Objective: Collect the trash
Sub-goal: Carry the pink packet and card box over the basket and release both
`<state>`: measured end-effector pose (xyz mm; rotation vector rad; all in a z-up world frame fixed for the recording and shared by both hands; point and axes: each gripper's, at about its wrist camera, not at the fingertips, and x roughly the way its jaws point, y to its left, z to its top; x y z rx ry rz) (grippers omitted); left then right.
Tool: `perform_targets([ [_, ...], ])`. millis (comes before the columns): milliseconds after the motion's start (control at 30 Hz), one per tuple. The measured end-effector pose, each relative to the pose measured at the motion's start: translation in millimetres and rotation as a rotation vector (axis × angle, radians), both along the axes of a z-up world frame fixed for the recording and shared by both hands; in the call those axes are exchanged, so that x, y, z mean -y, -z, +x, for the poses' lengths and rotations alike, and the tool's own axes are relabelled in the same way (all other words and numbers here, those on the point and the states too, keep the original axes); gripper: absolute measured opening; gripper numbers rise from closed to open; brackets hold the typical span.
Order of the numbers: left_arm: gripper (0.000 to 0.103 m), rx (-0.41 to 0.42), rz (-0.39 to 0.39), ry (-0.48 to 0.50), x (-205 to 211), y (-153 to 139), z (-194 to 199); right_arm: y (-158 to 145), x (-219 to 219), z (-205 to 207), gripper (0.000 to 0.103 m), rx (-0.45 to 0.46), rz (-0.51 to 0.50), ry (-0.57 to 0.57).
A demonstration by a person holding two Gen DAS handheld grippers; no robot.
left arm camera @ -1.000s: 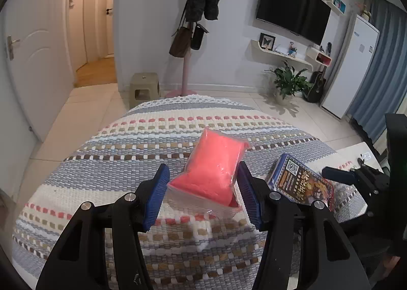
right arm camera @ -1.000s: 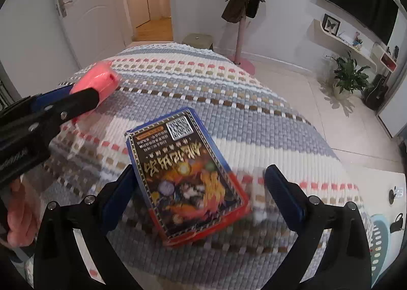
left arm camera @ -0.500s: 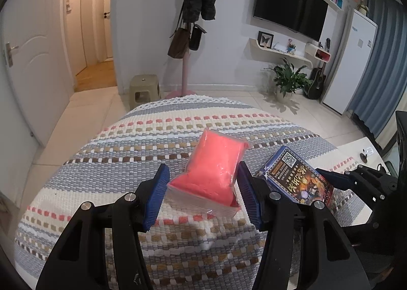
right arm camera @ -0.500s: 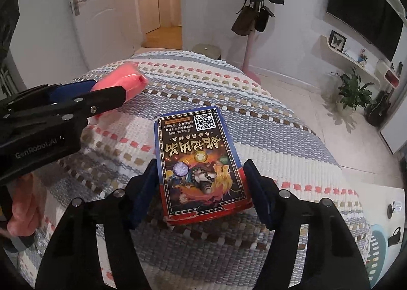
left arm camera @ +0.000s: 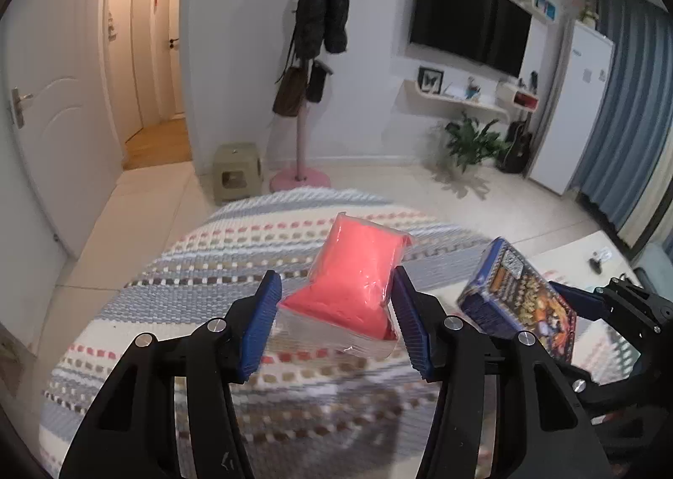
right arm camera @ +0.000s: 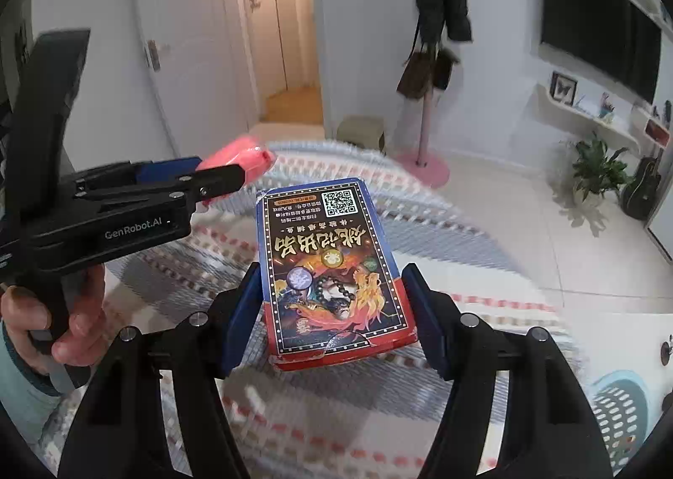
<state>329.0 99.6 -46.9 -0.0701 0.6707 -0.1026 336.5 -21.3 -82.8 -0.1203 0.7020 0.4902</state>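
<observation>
I have both pieces pinched and clear of the bed (left arm camera: 176,310), pink packet (left arm camera: 353,273) in my left claw (left arm camera: 336,310), printed box (right arm camera: 332,268) in my right claw (right arm camera: 332,310), with the basket (right arm camera: 622,403) low to its right still to reach.

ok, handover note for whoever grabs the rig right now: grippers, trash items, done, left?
Left gripper: shut on the pink packet, held above the striped blanket.
Right gripper: jaws have just closed on the printed box, also held clear of the blanket.
Done: both pieces picked up.
Left: drop both. A teal basket shows at lower right in the right wrist view, possibly the bin; I can't confirm that.
</observation>
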Motion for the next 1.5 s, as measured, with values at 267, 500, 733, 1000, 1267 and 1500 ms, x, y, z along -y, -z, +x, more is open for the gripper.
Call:
perform_targets([
  [267, 0.052, 0.099, 0.001, 0.105, 49, -51, -43, -57, 58, -62, 0.063, 0.146, 0.050, 0.097],
  [500, 0.052, 0.168, 0.025, 0.229, 117, -81, -75, -86, 123, -109, 0.063, 0.225, 0.098, 0.222],
  [733, 0.052, 0.140, 0.027, 0.352, 188, -73, -87, -72, 200, -141, 0.063, 0.173, 0.092, 0.427],
  [1000, 0.052, 0.028, 0.079, 0.506, 276, -27, -83, -21, 295, -146, 0.063, 0.036, 0.211, 0.609],
  [1267, 0.052, -0.097, 0.106, 0.592, 325, 27, -72, 29, 351, -138, 0.063, -0.105, 0.247, 0.740],
  [1500, 0.056, -0.157, 0.110, 0.596, 342, 47, -61, 60, 373, -124, 0.064, -0.195, 0.222, 0.845],
])
